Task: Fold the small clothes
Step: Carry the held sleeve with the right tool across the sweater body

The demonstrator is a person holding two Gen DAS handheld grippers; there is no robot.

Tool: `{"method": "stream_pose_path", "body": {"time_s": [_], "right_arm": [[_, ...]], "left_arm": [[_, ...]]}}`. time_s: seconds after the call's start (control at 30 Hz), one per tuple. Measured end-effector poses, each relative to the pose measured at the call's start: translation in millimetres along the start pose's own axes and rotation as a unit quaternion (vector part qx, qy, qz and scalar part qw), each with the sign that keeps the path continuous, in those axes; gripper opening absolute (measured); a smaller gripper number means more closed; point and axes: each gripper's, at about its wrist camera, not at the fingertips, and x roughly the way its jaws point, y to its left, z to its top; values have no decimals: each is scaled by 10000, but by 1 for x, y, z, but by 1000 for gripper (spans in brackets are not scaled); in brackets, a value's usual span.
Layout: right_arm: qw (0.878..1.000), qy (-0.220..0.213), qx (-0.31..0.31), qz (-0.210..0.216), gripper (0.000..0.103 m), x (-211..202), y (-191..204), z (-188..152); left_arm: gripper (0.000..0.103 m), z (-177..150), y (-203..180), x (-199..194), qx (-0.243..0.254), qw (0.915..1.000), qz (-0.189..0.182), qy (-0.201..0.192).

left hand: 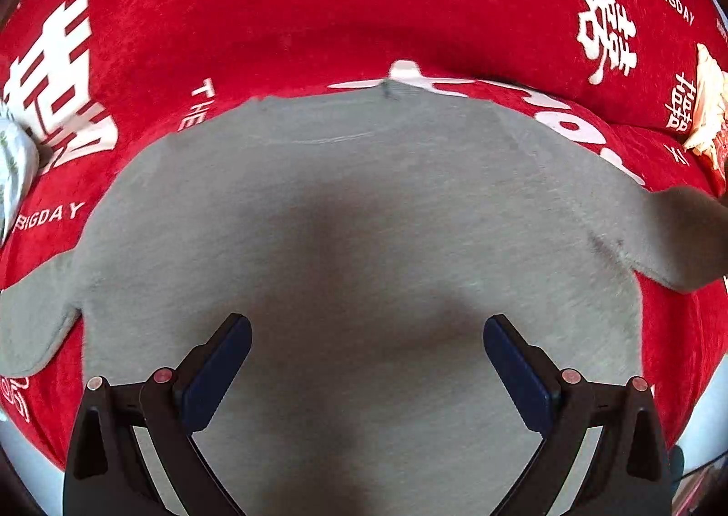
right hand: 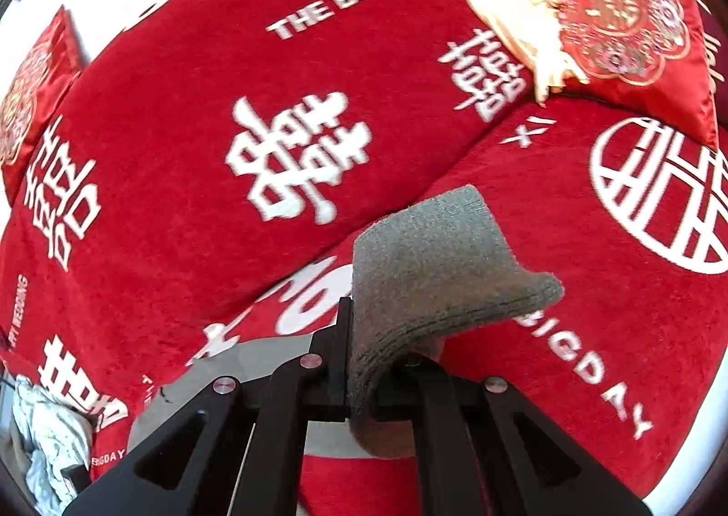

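Looking at the left wrist view, the grey shirt point(left hand: 364, 206) lies spread flat on the red blanket point(left hand: 282, 2) with white lettering. The left gripper point(left hand: 367, 350) hovers over its middle, both fingers spread wide with nothing between them. Over on the right wrist view, the right gripper point(right hand: 361, 361) is clamped onto 1 sleeve point(right hand: 437, 270), which curls up above the blanket. An embroidered red cushion point(right hand: 637, 29) sits at the far corner.

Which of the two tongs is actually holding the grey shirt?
The right tongs: they are shut on a sleeve of the grey shirt. The left tongs hang wide open above the shirt's body, gripping nothing.
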Motion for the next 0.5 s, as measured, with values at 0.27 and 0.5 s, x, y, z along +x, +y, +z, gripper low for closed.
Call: {"method": "stream_pose_path", "body": {"time_s": [0.27, 0.5], "right_arm": [[9990, 104, -409, 174, 5, 10, 85, -25], [9953, 252, -835, 412, 5, 26, 165, -53]], "left_arm": [[102, -15, 56, 0, -167, 9998, 70, 34], [102, -20, 97, -5, -425, 9991, 52, -6]]}}
